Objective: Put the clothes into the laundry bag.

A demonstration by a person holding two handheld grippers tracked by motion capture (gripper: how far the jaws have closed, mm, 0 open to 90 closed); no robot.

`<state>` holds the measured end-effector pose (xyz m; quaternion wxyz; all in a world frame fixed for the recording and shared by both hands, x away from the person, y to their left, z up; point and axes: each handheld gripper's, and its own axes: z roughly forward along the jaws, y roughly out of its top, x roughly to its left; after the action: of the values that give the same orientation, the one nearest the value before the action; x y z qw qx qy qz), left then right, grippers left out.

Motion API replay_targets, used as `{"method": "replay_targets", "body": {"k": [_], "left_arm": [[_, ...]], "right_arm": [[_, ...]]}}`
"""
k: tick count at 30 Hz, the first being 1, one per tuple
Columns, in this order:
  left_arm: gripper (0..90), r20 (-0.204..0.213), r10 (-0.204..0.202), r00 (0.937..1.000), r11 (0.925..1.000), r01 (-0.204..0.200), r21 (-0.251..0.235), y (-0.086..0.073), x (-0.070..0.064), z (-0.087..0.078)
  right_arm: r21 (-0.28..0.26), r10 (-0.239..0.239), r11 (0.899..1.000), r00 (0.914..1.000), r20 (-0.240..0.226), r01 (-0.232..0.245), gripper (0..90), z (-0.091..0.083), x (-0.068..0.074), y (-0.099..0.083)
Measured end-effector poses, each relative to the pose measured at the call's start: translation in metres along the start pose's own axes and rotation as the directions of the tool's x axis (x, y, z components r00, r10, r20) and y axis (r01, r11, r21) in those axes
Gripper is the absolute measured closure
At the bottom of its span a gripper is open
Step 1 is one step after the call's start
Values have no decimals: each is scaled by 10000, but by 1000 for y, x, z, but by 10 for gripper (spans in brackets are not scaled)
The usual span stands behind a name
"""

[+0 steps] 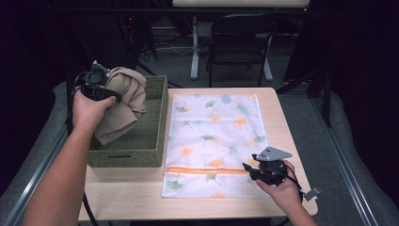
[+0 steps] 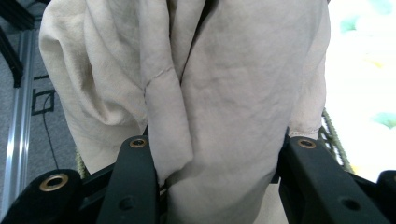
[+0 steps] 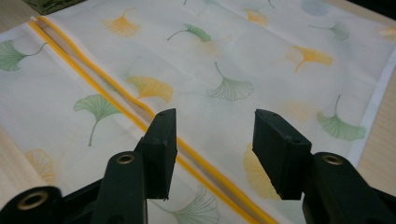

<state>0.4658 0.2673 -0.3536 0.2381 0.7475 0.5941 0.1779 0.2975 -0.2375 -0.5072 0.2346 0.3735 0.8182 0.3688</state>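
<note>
A beige cloth hangs bunched above the green woven basket at the table's left. My left gripper is shut on it; in the left gripper view the cloth is squeezed between the two black jaws. A white laundry bag printed with green and orange ginkgo leaves lies flat on the table, its orange zipper running across near the front edge. My right gripper stands open over the zipper's right end, and the right gripper view shows the zipper passing under the gripper.
The wooden table has bare strips right of the bag and along the front. A black folding chair and a white table leg stand beyond the far edge. Grey floor lies on both sides.
</note>
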Motion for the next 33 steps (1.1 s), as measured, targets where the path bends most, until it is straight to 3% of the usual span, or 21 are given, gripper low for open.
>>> {"method": "replay_targets", "body": {"k": [6, 17, 22, 29, 33], "left_arm": [[611, 188, 215, 9996, 9997, -212, -134, -1, -10, -11], [612, 428, 615, 9972, 9978, -603, -275, -4, -28, -24], [612, 538, 735, 9958, 9970, -721, -288, -5, -32, -27], [612, 695, 944, 9931, 9953, -926, -282, -6, -42, -31], [612, 799, 1130, 9904, 9933, -1106, -338, -5, -49, -33]], "right_arm": [[-15, 150, 9999, 9992, -374, -151, 524, 10, -5, 15], [75, -202, 9998, 9958, -897, 210, 584, 37, 2, 35], [184, -381, 9990, 9941, -1016, 402, 592, 49, 7, 37], [634, -1188, 9900, 9869, -1094, 1262, 557, 63, 19, 35], [719, -1092, 9904, 9868, -1197, 1184, 557, 66, 22, 32]]}}
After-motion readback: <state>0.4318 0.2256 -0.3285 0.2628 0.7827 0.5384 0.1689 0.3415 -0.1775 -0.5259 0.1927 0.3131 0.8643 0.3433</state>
